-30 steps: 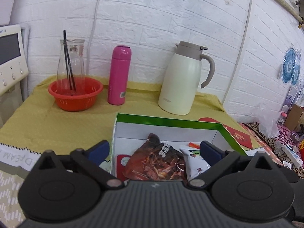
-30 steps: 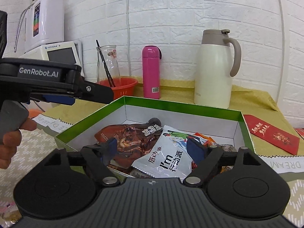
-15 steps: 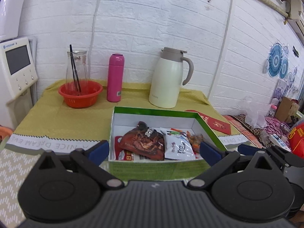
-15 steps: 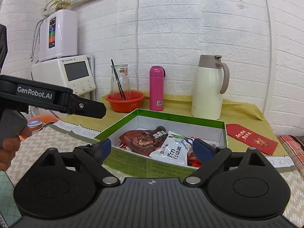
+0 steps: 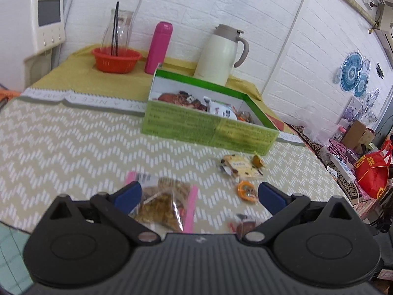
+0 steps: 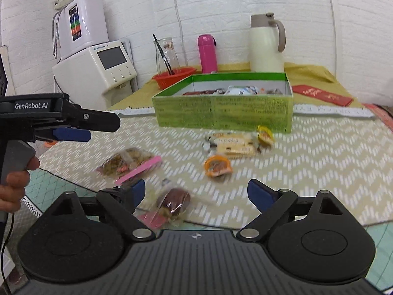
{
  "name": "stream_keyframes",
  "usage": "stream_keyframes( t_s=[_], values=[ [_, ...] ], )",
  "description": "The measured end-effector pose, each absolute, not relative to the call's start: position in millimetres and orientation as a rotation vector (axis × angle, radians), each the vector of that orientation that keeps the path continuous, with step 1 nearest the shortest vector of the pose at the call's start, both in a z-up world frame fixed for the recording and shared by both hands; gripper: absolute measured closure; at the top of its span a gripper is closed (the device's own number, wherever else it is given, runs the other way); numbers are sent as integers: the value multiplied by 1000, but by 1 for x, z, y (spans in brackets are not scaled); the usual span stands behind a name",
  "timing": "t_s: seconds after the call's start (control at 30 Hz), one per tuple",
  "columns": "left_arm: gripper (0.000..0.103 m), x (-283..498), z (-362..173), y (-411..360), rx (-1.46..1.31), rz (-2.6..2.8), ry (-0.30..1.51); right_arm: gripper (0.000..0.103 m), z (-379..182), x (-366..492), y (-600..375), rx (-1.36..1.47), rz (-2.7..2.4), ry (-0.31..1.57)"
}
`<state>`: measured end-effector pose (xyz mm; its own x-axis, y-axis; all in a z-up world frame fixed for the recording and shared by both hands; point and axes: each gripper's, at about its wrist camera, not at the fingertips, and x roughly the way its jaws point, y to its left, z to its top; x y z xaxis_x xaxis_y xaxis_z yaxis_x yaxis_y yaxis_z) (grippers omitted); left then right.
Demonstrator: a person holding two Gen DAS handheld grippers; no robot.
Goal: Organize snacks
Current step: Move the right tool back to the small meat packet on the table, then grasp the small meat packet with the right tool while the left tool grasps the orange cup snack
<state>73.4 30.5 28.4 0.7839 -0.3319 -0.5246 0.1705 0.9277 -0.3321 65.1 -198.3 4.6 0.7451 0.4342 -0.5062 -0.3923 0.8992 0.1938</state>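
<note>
A green box (image 5: 208, 130) (image 6: 221, 113) holding several snack packets stands mid-table. Loose snacks lie on the zigzag cloth in front of it: a pink-edged clear bag (image 5: 163, 204) (image 6: 127, 163), a beige bar packet (image 5: 242, 167) (image 6: 233, 143), a small orange packet (image 5: 245, 189) (image 6: 217, 166), a yellow sweet (image 6: 265, 134), and a dark snack in a clear wrapper (image 6: 173, 202) (image 5: 245, 226). My left gripper (image 5: 199, 194) hangs open over the pink-edged bag, touching nothing; it also shows at the left of the right wrist view (image 6: 73, 130). My right gripper (image 6: 196, 191) is open above the dark snack.
At the back stand an orange basket with a glass carafe (image 5: 116, 59), a pink bottle (image 5: 158, 48), a cream thermos jug (image 5: 221, 54) and a white appliance (image 6: 98, 68). A red envelope (image 6: 321, 94) lies right of the box. A hand (image 6: 14, 184) holds the left gripper's handle.
Both grippers have pulled back from over the box and tipped down, bringing the loose snacks on the cloth into view. Both stay open and empty.
</note>
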Motion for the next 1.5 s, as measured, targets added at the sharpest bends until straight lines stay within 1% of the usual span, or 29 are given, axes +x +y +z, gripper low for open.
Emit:
stream_keyframes(
  t_s=[0.2,0.33,0.37,0.47,0.7,0.77,0.8,0.83,0.93,1.0,1.03,1.07,1.1,1.37,1.43,1.5],
  values=[
    [3,55,14,31,-262,-278,635,0,-8,67,-167,47,455,601],
    [3,54,14,30,-261,-308,644,0,-14,68,-170,42,429,621],
    [3,56,15,28,-260,-319,645,5,-13,68,-176,60,424,623],
    [3,66,16,15,-256,-366,646,9,-12,62,-191,69,406,623],
    [3,112,8,-43,-207,-462,657,10,-12,53,-230,113,315,618],
    [8,127,2,-62,-167,-458,662,10,-13,51,-238,114,291,613],
    [14,134,-1,-69,-152,-466,667,11,-13,50,-242,119,288,610],
    [24,140,-3,-75,-140,-471,673,11,-13,49,-244,125,287,611],
    [36,158,-12,-86,-111,-459,700,11,-13,48,-249,128,290,610],
    [41,163,-18,-88,-107,-468,726,11,-13,47,-250,126,294,609],
    [47,162,-19,-88,-94,-466,712,11,-13,47,-250,128,296,608],
    [50,160,-19,-90,-66,-459,708,11,-14,47,-251,132,297,607],
    [60,159,-19,-91,-51,-462,708,11,-14,47,-251,134,297,607],
    [61,156,-21,-92,-39,-476,701,9,-14,48,-247,128,282,602],
    [66,154,-20,-92,-28,-475,699,9,-14,49,-248,132,280,600],
    [67,152,-19,-89,-39,-480,700,12,-15,50,-248,133,276,598]
  ],
)
